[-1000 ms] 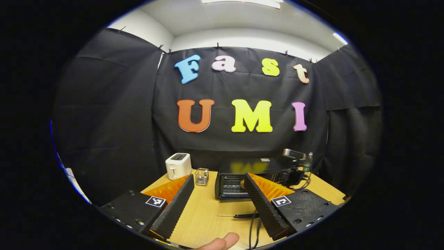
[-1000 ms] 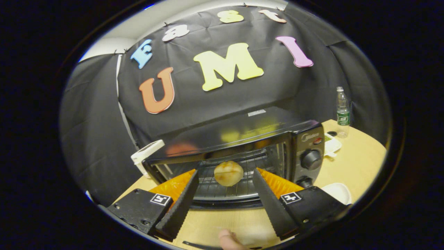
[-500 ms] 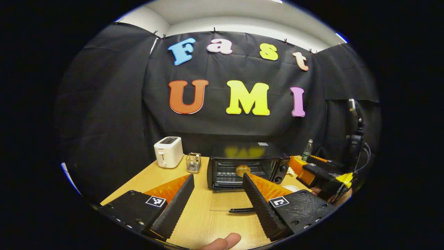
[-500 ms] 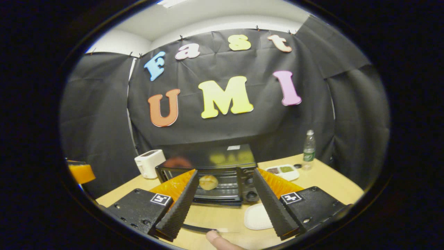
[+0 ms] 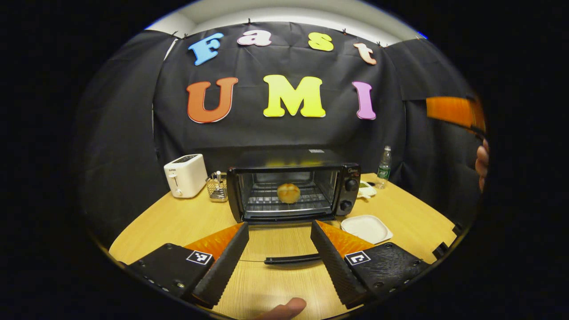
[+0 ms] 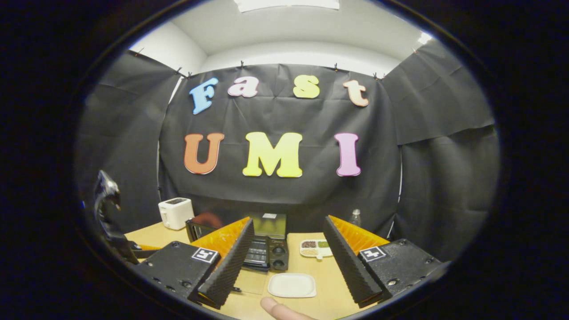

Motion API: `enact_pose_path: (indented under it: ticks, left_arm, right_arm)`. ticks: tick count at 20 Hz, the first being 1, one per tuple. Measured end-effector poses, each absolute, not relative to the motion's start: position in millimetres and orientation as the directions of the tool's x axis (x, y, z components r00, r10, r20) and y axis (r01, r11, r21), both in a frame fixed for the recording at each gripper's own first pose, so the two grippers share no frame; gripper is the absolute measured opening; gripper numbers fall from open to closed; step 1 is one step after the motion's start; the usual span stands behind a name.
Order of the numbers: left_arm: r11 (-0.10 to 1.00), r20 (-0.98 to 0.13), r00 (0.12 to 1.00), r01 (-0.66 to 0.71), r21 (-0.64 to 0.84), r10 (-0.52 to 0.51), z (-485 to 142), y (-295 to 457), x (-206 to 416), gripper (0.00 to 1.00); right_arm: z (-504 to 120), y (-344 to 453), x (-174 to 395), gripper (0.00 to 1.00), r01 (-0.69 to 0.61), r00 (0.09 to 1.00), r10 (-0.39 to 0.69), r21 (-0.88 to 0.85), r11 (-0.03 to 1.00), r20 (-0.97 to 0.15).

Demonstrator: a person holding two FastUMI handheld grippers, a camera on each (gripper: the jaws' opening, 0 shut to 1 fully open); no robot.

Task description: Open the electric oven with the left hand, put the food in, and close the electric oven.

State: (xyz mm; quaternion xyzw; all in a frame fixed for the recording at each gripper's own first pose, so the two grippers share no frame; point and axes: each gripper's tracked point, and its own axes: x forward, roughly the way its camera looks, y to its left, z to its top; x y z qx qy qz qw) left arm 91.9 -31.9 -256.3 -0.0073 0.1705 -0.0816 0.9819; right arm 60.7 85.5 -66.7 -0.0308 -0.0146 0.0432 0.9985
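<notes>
The black electric oven (image 5: 291,166) stands mid-table with its glass door folded down flat; the door handle (image 5: 291,259) lies toward me. A round bun (image 5: 289,193) rests on the wire rack inside. My left gripper (image 5: 279,226) is open and empty, held in front of the lowered door, its fingers either side of the handle. My right gripper (image 6: 288,221) is open and empty too, held high and well back from the oven (image 6: 276,254), whose left part sits behind one finger. In the left gripper view that gripper (image 5: 453,111) shows at upper right with a hand (image 5: 481,162).
A white toaster (image 5: 184,174) and a wire basket (image 5: 217,189) stand left of the oven. To its right are an empty white plate (image 5: 366,228), a sectioned dish (image 6: 315,248) and a water bottle (image 5: 384,162). Black cloth walls close in behind the wooden table (image 5: 178,222).
My right gripper has pulled back and risen away from the oven, leaving the bun on the rack. My left gripper has come to face the oven's open front.
</notes>
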Motion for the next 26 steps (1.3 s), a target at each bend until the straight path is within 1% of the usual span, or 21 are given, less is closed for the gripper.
enact_pose_path:
  ticks: [1, 3, 7, 12, 14, 16, 18, 21, 23, 26]
  left_arm:
    - [0.985, -0.36, 0.916, 0.162, -0.066, -0.175, -266.8, -37.0, 92.6, 0.93]
    - [0.983, -0.396, 0.9, 0.156, -0.096, -0.181, -283.9, -42.4, 93.1, 0.93]
    - [0.983, -0.469, 0.864, 0.163, -0.088, -0.185, -320.3, -52.1, 90.6, 0.93]
    - [0.98, -0.558, 0.807, 0.187, -0.065, -0.191, -360.9, -70.6, 87.1, 0.93]
    - [0.979, -0.577, 0.793, 0.192, -0.067, -0.195, -367.9, -75.2, 89.0, 0.93]
    - [0.982, -0.598, 0.781, 0.176, -0.062, -0.178, -374.5, -72.4, 92.4, 0.93]
    - [0.987, -0.619, 0.771, 0.148, -0.056, -0.151, -380.7, -66.5, 96.8, 0.94]
    - [0.986, -0.645, 0.75, 0.158, -0.047, -0.15, -385.2, -66.1, 97.7, 0.94]
    - [0.987, -0.644, 0.751, 0.157, -0.04, -0.145, -382.9, -65.3, 99.0, 0.94]
    - [0.989, -0.652, 0.744, 0.136, -0.062, -0.143, -384.1, -66.3, 97.9, 0.94]
  right_arm:
    - [-57.5, 78.1, 56.4, 0.99, -0.069, 0.997, 0.072, -0.067, 0.995, 0.036]
    - [-34.9, 67.0, 48.8, 1.0, -0.048, 0.996, 0.051, -0.042, 0.998, 0.068]
    - [-0.8, 36.1, 34.2, 0.99, 0.005, 0.992, -0.005, -0.002, 1.0, 0.128]
    - [16.6, 14.0, 20.6, 0.99, 0.03, 0.988, -0.031, 0.009, 1.0, 0.154]
    - [20.5, 7.7, 16.4, 1.0, 0.033, 0.986, -0.032, -0.007, 0.999, 0.167]
    - [22.9, -2.6, 12.4, 0.99, 0.052, 0.982, -0.049, -0.007, 0.999, 0.183]
    - [19.5, -3.6, 11.9, 0.99, 0.043, 0.983, -0.043, 0.007, 0.999, 0.177]
    - [14.1, -7.3, 13.0, 0.99, 0.029, 0.986, -0.032, 0.021, 0.999, 0.166]
    - [12.3, -11.3, 15.6, 1.0, 0.032, 0.986, -0.036, 0.029, 0.999, 0.161]
    - [5.8, -13.7, 17.9, 1.0, 0.029, 0.989, -0.034, 0.039, 0.999, 0.147]
